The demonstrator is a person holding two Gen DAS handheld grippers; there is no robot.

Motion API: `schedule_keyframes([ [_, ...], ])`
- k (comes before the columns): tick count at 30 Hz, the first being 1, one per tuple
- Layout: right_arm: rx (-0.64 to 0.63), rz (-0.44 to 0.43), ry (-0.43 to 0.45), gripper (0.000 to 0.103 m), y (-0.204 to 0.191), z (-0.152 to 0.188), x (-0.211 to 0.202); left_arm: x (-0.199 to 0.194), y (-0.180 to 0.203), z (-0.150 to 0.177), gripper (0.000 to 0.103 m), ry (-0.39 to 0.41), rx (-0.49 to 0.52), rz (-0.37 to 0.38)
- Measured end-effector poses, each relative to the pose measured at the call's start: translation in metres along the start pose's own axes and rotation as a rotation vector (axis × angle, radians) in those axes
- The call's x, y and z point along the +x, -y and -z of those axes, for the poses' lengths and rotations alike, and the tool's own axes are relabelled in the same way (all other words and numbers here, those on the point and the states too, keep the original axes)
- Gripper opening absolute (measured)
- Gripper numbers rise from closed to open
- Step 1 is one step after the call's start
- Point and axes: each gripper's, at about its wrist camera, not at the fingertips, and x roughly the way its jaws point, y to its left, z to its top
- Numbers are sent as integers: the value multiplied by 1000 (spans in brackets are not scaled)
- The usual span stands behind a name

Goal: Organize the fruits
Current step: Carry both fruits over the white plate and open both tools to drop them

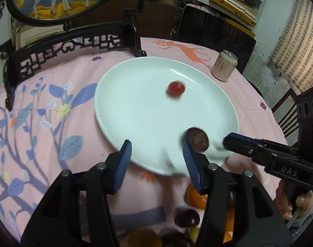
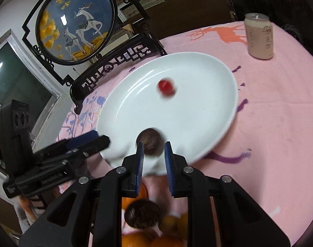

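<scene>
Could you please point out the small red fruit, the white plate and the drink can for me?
small red fruit [image 1: 175, 89], left wrist view, middle of the fruit.
white plate [image 1: 136, 111], left wrist view, bare inner surface.
drink can [image 2: 259, 39], right wrist view, its side wall.

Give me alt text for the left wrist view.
A white plate on a pink tablecloth holds a small red fruit near its middle and a dark brown fruit by its near rim. The left gripper hangs open over that rim, empty; the right gripper reaches in from the right.
</scene>
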Motion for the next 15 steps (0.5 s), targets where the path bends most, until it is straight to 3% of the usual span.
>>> schedule_keyframes([
  [5,14,-38,39,21,0,12,-27,-18,-10,19,59,-3,-26,7],
  [6,16,-43,46,25,0,15,-32,-22,-12,24,59,-6,-31,9],
  [7,20,-45,53,39,1,19,-37,-25,-15,30,59,-10,-32,9],
  [9,41,-32,77,53,6,31,-50,-34,-18,47,59,-17,-21,-2],
  [15,84,-46,110,55,18,57,-76,-53,-22,84,66,-34,-15,-6],
])
